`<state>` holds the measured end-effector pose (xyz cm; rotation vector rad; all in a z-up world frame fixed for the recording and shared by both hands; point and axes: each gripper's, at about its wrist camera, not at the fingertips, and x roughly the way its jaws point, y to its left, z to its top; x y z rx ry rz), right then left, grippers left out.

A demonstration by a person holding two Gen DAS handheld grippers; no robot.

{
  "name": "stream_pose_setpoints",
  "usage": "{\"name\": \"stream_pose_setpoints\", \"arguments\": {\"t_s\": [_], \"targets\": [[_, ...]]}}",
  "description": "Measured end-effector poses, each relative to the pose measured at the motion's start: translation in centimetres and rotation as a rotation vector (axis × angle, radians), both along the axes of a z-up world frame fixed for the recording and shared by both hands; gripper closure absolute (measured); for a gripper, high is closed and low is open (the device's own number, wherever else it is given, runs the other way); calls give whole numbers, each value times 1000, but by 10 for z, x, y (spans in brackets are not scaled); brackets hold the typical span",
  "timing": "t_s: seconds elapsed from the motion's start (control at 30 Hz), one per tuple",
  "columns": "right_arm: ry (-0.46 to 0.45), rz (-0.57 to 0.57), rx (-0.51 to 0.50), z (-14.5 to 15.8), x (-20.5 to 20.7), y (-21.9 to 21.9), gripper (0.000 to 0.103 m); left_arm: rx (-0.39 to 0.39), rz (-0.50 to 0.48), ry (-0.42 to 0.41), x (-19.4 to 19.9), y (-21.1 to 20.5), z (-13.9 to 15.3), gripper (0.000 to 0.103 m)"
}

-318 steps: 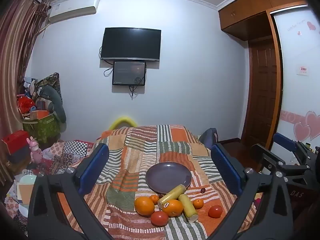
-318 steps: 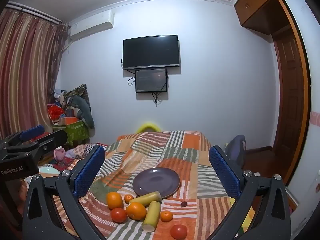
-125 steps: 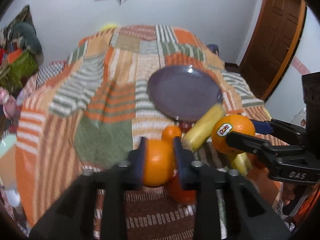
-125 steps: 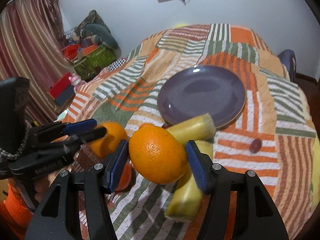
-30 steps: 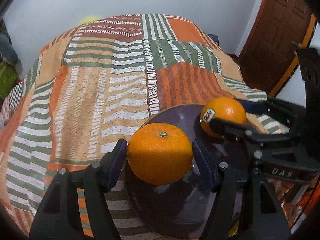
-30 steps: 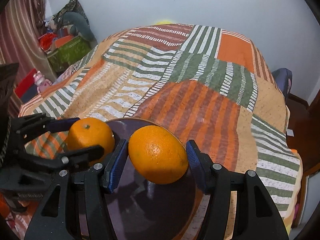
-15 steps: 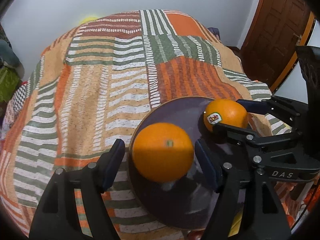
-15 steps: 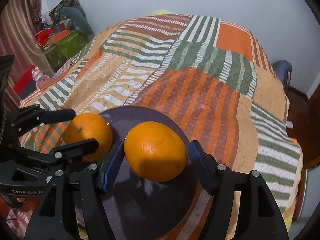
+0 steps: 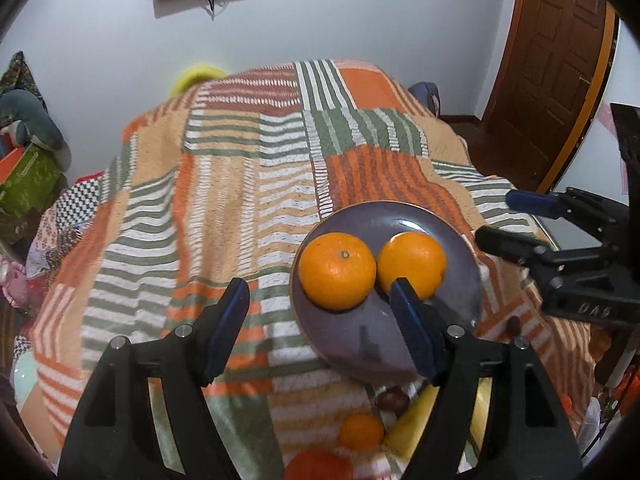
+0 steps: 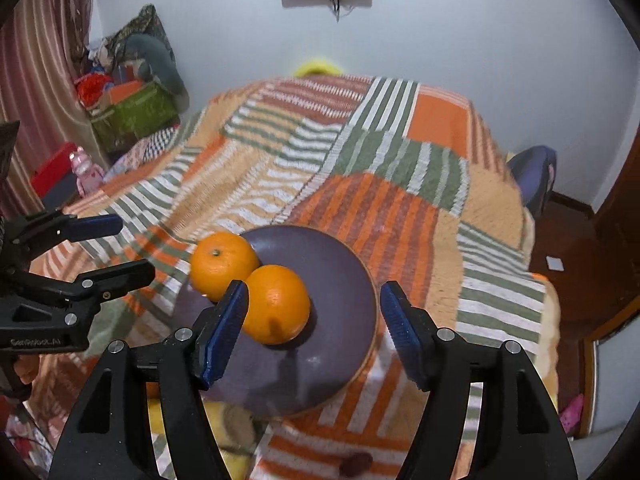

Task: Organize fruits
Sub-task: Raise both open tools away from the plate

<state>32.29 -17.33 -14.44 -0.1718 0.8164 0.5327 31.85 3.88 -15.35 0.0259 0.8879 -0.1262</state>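
Note:
Two oranges lie side by side, touching, on the purple plate (image 9: 460, 240) on the striped blanket. In the left wrist view the left orange (image 9: 338, 270) shows its stem and the right orange (image 9: 414, 262) sits beside it. My left gripper (image 9: 326, 328) is open and empty, drawn back just short of the plate. In the right wrist view the plate (image 10: 344, 272) holds the same oranges (image 10: 222, 266) (image 10: 278, 304). My right gripper (image 10: 314, 328) is open and empty above the plate's near edge.
A small orange (image 9: 362, 432), a red fruit (image 9: 320, 466), a dark plum (image 9: 394, 400) and yellow corn (image 9: 416, 432) lie on the blanket (image 9: 240, 184) near me. Another plum (image 10: 356, 464) lies near the front edge. Boxes and toys (image 10: 132, 112) are piled at the left wall.
Both grippers have opened and let go of their oranges, which now rest on the plate. Both grippers have pulled back and up from the plate.

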Motion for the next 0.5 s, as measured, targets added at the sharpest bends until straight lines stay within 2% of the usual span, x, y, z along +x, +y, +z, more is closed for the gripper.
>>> {"name": "stream_pose_setpoints", "arguments": {"t_s": [0.23, 0.5], "targets": [[-68, -29, 10, 22, -48, -16, 37, 11, 0, -55, -50, 3, 23, 27], [-60, -51, 37, 20, -93, -28, 37, 20, -15, -90, -108, 5, 32, 19]]}}
